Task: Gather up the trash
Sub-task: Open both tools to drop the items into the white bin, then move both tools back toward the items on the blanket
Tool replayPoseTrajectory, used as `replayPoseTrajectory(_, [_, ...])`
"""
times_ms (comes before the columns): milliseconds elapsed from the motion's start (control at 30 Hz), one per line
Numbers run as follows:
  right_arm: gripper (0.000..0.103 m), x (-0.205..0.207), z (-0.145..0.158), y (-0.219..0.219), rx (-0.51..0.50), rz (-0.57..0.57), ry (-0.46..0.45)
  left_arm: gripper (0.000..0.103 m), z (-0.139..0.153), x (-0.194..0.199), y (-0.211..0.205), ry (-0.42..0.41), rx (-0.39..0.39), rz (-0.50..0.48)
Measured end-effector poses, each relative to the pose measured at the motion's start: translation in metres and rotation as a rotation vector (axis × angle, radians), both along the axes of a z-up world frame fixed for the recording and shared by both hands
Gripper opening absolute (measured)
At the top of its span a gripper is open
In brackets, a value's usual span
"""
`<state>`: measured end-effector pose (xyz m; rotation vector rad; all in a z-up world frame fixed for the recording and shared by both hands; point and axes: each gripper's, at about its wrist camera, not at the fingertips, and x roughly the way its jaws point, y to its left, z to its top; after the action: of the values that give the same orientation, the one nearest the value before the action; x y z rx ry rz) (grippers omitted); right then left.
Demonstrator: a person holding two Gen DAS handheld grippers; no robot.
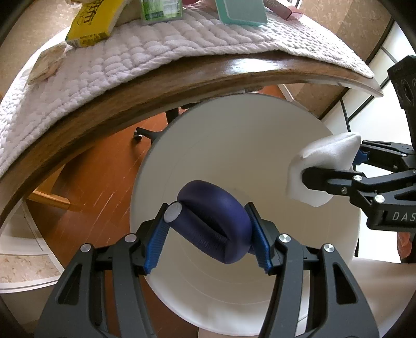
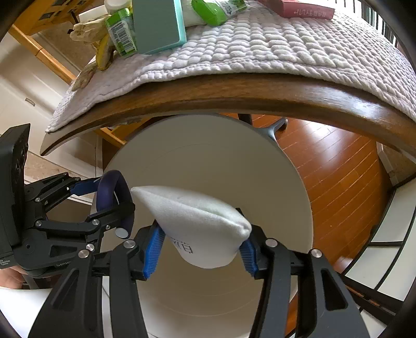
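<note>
My left gripper (image 1: 208,234) is shut on a bent dark blue foam tube (image 1: 215,210) with a grey end cap, held over the open mouth of a white trash bin (image 1: 260,145). My right gripper (image 2: 200,247) is shut on a squeezed white foam piece (image 2: 197,221) with printed marks, also over the bin (image 2: 208,156). In the left wrist view the right gripper (image 1: 338,171) and white foam (image 1: 325,156) show at the right. In the right wrist view the left gripper (image 2: 104,197) and blue tube (image 2: 111,187) show at the left.
A wooden table edge (image 1: 182,75) with a quilted white cloth (image 1: 156,44) runs above the bin. On it lie a yellow box (image 1: 91,23), a green packet (image 1: 161,10), a teal box (image 2: 156,23), a red book (image 2: 299,9) and a banana peel (image 2: 104,52). Orange wood floor (image 2: 338,169) surrounds the bin.
</note>
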<state>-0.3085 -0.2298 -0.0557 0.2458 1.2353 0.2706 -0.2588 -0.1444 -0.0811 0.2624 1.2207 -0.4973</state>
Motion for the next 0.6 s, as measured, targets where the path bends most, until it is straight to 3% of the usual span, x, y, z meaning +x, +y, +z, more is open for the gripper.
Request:
replayPoseTrajectory(200, [0.052, 0.0, 0.002, -0.001, -0.008, -0.009, 0.001, 0.062, -0.003, 0.003, 0.007, 0.011, -0.012, -0.009])
replayPoseTrajectory(267, [0.054, 0.0, 0.001, -0.002, -0.007, -0.01, 0.005, 0.07, -0.001, 0.004, 0.008, 0.013, -0.024, -0.012])
replayPoseTrajectory(333, [0.065, -0.001, 0.002, -0.003, -0.006, -0.015, 0.001, 0.075, 0.0, 0.003, 0.01, 0.014, -0.037, -0.014])
replayPoseTrajectory(600, [0.078, -0.005, 0.025, -0.014, -0.009, -0.027, -0.053, 0.085, 0.017, -0.003, 0.019, -0.016, -0.018, -0.012])
